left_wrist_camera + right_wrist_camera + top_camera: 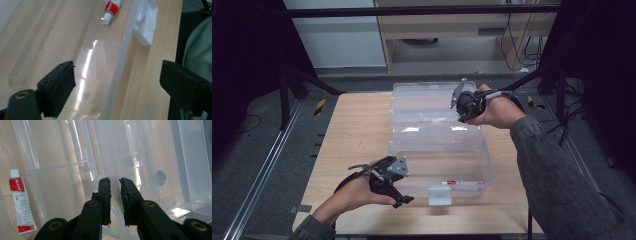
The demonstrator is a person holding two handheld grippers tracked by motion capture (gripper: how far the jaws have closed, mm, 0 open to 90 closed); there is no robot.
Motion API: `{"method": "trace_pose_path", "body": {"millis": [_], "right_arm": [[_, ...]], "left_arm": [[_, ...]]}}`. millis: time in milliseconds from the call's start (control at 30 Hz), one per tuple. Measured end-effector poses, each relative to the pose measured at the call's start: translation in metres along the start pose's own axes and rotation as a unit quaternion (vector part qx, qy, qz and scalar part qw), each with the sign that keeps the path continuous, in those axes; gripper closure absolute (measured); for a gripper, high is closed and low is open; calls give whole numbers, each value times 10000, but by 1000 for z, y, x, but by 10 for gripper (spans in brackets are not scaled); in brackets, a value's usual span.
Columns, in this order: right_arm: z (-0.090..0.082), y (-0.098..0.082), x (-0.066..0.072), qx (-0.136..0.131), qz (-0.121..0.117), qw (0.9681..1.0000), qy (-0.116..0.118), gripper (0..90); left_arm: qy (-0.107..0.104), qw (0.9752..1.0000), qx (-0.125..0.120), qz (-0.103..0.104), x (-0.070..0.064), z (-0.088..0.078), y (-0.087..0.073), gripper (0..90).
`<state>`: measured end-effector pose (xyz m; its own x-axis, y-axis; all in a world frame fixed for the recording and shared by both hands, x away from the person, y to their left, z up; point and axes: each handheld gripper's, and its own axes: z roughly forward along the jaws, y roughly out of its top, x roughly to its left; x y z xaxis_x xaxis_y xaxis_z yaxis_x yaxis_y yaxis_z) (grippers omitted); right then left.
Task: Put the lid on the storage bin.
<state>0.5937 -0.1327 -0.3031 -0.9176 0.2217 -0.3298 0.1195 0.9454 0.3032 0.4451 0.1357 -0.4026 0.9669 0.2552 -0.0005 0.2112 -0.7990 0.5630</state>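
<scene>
A clear plastic box point(437, 150) lies open on the wooden surface point(357, 130), its lid point(427, 102) folded back toward the far edge. In the high view the right hand-held gripper point(458, 102) sits at the far right part of the lid, held by a hand whose grey sleeve point(562, 180) runs in from the lower right. The right gripper view looks along its two black jaws, which stand close together with a thin clear wall of the lid between the pads point(106, 192); they are clenched on that plastic edge. The left hand-held gripper point(404, 200) is at the near left corner of the box, just beside its front wall. The left gripper view shows its jaws spread wide and released, one on each side of the front wall point(120, 72), with one pad point(63, 85) over the inside of the box and the other over the bare surface; neither pad presses on the wall. A red-and-white tube point(112, 7) lies flat on the floor of the box, near the front wall and close to the white latch point(147, 22) that sticks out from the front of the box. In the right gripper view the tube point(21, 202) lies at the left, cap pointing away from the camera.
</scene>
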Motion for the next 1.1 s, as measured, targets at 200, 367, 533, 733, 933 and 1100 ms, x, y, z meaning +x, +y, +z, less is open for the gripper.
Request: {"method": "trace_pose_path", "body": {"millis": [200, 367, 533, 733, 933, 1100], "right_arm": [[0, 0, 1, 3, -10, 10000, -27, 784], [0, -1, 1, -25, 8, 10000, -21, 783], [0, -1, 0, -45, -1, 10000, -20, 783], [0, -1, 1, -3, -29, 10000, -46, 786], [1, 0, -2, 28, -20, 10000, -65, 791], [0, 2, -3, 44, -73, 10000, -5, 811]], "left_arm": [[-68, 9998, 176, 54, -1, 8, 0, 381], [-73, 9995, 297, 91, 0, 12, -2, 505], [-32, 9991, 407, 122, 1, 14, -3, 686], [39, 9992, 403, 32, 4, 13, -3, 788], [179, 9989, 430, 30, 6, 15, 0, 789], [211, 9988, 440, 23, 7, 15, 2, 789]]}}
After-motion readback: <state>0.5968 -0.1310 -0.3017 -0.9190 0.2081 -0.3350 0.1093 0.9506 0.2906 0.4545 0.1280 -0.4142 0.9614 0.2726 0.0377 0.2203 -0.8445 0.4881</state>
